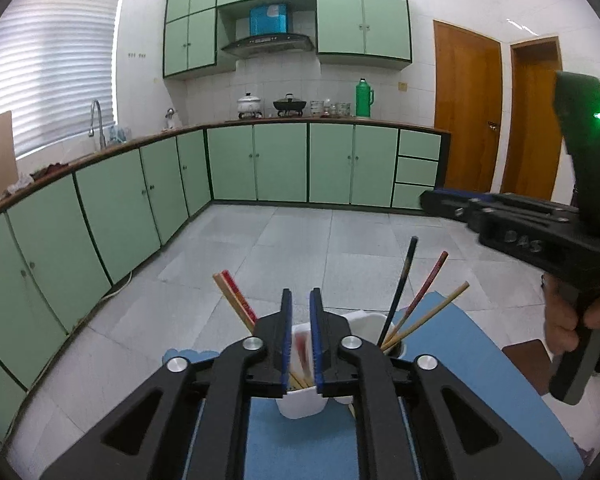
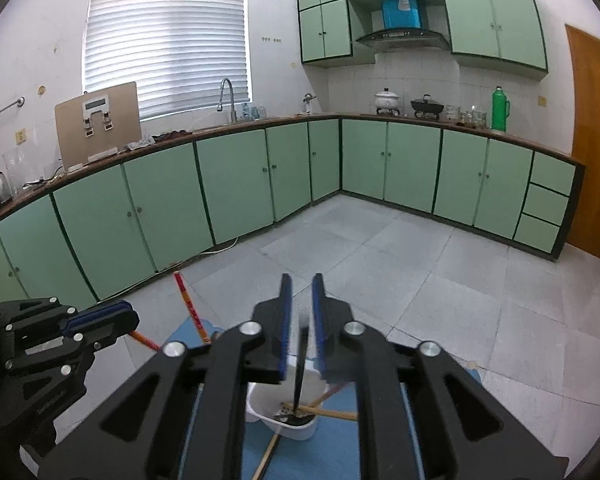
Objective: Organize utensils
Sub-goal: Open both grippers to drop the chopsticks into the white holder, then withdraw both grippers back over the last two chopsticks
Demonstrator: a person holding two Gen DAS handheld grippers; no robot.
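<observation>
A white utensil holder (image 1: 300,402) stands on a blue mat (image 1: 472,364). Red and wooden chopsticks (image 1: 236,300) lean out of its left part; a dark, a red and a wooden chopstick (image 1: 430,312) stand in its right part. My left gripper (image 1: 300,300) hovers just above the left part, jaws slightly apart, with a blurred red chopstick (image 1: 302,346) between them. My right gripper (image 2: 300,284) is above the holder (image 2: 284,410), jaws slightly apart, a blurred dark chopstick (image 2: 300,364) hanging between them into the holder. A loose wooden chopstick (image 2: 266,456) lies on the mat.
The mat (image 2: 324,456) lies on a table edge above a grey tiled floor (image 1: 300,240). Green cabinets (image 2: 160,208) with a counter, sink tap (image 2: 226,96), pots and a green thermos (image 2: 500,108) line the walls. Wooden doors (image 1: 466,112) stand at the right.
</observation>
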